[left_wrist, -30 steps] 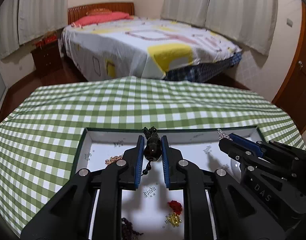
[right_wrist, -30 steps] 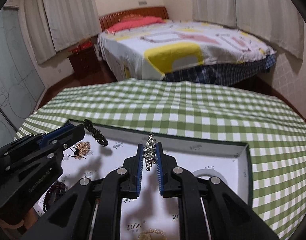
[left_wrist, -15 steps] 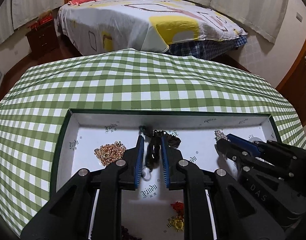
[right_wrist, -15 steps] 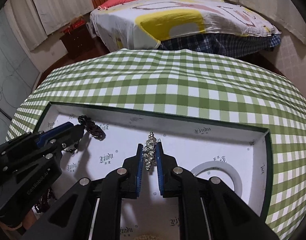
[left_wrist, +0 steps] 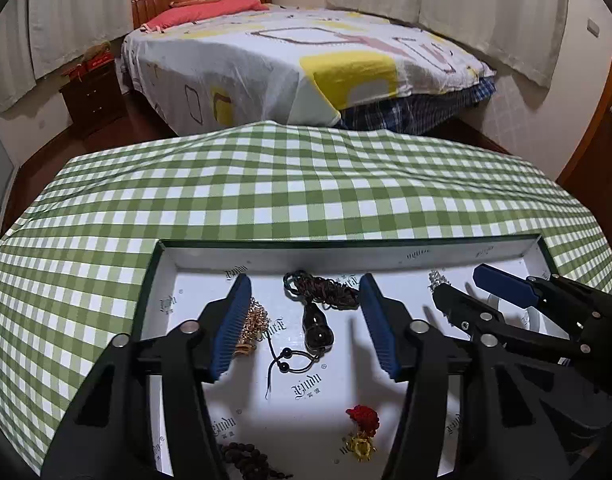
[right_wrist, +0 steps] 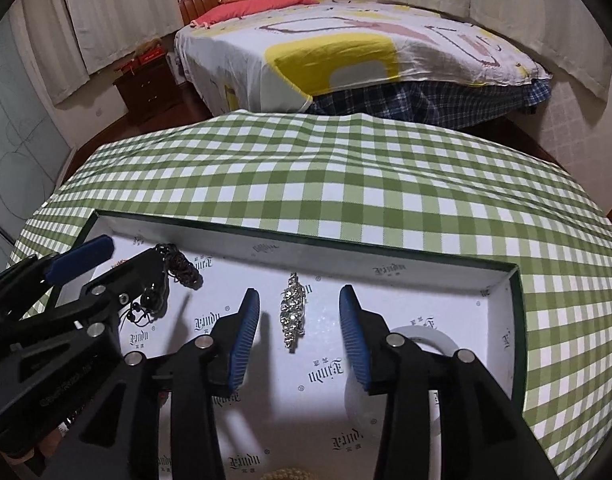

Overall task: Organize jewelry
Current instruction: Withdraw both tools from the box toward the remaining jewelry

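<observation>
Left tool (left_wrist: 304,320) stands with its jaws spread wide and nothing between the pads; right tool (right_wrist: 300,332) likewise, jaws apart and empty. Both hover low over the white tray (left_wrist: 385,258) that sits on the green-checked desk (left_wrist: 266,188).

Location of items:
- Dark cord pendant (left_wrist: 315,322) lies flat on the tray floor between the left tool's pads, touching neither; its bunched cord sits just ahead of the tips.
- Silver crystal piece (right_wrist: 292,314) lies between the right tool's pads, lengthwise along the tool axis, clear of both.
- Gold chain (left_wrist: 252,326) rests beside the left tool's left pad, partly hidden by it.
- Red-and-gold charm (left_wrist: 361,430) and a dark bead strand (left_wrist: 246,456) lie behind the tips, under the left tool.
- White ring (right_wrist: 425,338) lies to the right of the right tool, partly covered.

Assessment: both pieces appear set down, so the step in hand is judged to be release and withdrawal. To do it well, lift each tool straight up with jaws kept wide; the pendant's loose cord and bead loop could snag a pad if the tool drags sideways. The gold chain beside the left pad carries the same risk.

Writing: the tray lining carries a repeated printed mark reading roughly "Yindu", with small characters beneath too small to read. Lettering on the left tool's body, seen from the right wrist, is illegible.
</observation>
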### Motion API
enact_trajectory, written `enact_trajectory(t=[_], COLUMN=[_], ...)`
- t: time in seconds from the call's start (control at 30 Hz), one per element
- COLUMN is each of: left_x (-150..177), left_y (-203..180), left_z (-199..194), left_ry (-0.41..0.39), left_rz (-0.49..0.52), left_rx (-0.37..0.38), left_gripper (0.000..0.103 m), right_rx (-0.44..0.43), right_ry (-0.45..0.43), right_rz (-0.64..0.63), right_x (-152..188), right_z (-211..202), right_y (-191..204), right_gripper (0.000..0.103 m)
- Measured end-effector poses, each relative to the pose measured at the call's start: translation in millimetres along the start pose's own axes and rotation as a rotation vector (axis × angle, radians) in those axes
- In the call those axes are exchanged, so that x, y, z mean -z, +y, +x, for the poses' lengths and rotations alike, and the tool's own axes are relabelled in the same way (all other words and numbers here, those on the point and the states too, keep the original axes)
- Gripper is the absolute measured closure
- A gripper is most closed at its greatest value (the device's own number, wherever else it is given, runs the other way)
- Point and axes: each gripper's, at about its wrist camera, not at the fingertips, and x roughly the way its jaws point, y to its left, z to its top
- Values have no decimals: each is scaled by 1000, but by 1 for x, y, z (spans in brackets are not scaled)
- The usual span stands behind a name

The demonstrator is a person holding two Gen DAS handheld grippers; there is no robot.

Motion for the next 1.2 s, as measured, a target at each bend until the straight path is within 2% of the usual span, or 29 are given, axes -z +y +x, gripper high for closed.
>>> enact_trajectory(t=[0.37, 0.5, 0.63, 0.73, 0.83, 1.0, 1.2], left_x=[6, 8, 13, 23, 34, 54, 89], left_y=[8, 10, 11, 12, 13, 14, 12], left_z=[-20, -39, -67, -98, -123, -154, -186], left_ry=[-51, -106, -180, -267, -322, -371, -427], left_rz=[-24, -20, -14, -17, -29, -61, -63], left_rx=[-15, -34, -55, -65, -67, -54, -86], left_gripper=[30, 24, 19, 19, 18, 18, 18], right_rx=[30, 29, 19, 12, -7, -14, -11], right_ry=[-60, -104, -172, -233, -286, -350, -386], right_rz=[15, 17, 3, -13, -21, -36, -32], right_x=[4, 7, 14, 22, 33, 55, 94], right_z=[-17, -32, -59, -81, -101, -130, -158], right_y=[-4, -3, 3, 9, 13, 19, 19], right_gripper=[41, 34, 33, 33, 33, 33, 33])
